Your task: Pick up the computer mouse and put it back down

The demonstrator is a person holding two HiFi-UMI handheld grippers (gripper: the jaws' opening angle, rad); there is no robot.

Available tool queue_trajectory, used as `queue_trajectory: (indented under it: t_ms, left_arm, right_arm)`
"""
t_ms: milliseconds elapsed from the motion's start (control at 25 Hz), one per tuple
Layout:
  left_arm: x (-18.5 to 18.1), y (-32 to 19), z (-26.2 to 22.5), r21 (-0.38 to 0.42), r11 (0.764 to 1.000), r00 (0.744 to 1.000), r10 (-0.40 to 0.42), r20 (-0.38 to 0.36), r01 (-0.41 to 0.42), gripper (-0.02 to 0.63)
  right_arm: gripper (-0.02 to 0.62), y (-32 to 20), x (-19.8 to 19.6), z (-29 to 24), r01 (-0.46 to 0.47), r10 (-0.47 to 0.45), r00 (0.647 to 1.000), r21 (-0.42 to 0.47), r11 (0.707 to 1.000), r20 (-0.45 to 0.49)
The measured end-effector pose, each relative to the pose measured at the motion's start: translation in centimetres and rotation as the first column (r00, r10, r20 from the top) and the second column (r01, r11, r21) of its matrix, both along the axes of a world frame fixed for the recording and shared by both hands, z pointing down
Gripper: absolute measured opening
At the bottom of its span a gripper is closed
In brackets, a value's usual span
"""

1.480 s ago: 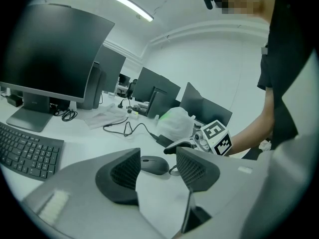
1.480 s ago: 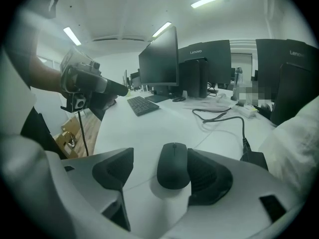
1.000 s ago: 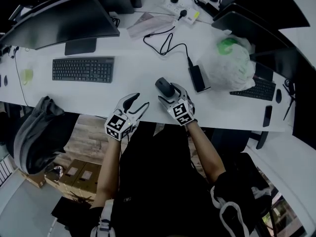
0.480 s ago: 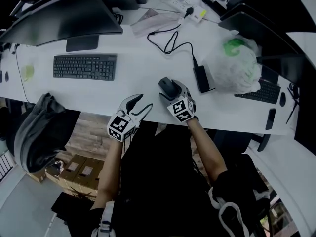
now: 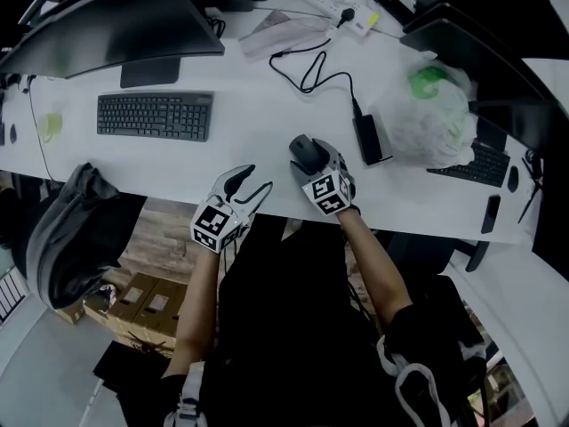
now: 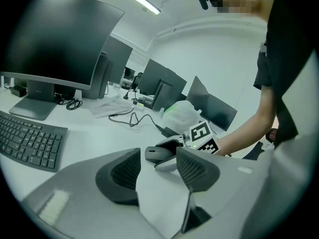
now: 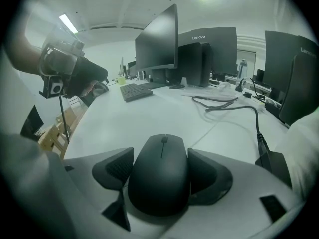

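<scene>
A black computer mouse (image 5: 303,152) lies on the white desk (image 5: 249,149), near its front edge. My right gripper (image 5: 310,157) straddles it from behind. In the right gripper view the mouse (image 7: 160,176) fills the gap between the two dark pads (image 7: 115,169), which stand close at its flanks; the jaws are closing. My left gripper (image 5: 248,183) hovers at the desk's front edge, left of the mouse, open and empty. From the left gripper view the mouse (image 6: 158,154) and the right gripper's marker cube (image 6: 203,136) show beyond the open left gripper (image 6: 157,171).
A black keyboard (image 5: 154,116) and a monitor (image 5: 116,38) stand to the left. A black power brick (image 5: 368,139) with its cable lies right of the mouse, next to a white plastic bag (image 5: 431,114). A grey bag (image 5: 67,238) hangs below the desk edge.
My right gripper has sunk a little lower round the mouse. The mouse and the left gripper have stayed where they were.
</scene>
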State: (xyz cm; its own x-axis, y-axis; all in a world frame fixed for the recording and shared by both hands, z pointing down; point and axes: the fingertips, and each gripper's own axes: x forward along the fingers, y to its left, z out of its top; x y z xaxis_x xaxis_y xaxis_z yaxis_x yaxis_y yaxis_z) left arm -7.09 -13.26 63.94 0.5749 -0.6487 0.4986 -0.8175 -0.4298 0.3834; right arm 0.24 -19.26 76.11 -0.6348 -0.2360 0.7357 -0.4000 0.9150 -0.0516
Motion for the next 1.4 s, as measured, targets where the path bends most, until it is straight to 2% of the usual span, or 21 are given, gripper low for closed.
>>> queue_trajectory:
  t_ms: [480, 1400]
  left_arm:
    - [0.3, 0.4, -0.7, 0.02, 1.0, 1.0, 0.008, -0.002, -0.008, 0.222]
    - [-0.4, 2.9, -3.1, 0.091, 0.996, 1.0, 0.016, 0.007, -0.016, 0.219]
  right_arm:
    - [0.299, 0.2, -0.1, 0.1, 0.004, -0.004, 1.0, 0.003, 1.0, -0.002]
    - [0.295, 3.1, -0.9, -2.4, 0.01, -0.01, 1.0, 0.042, 0.999, 0.012]
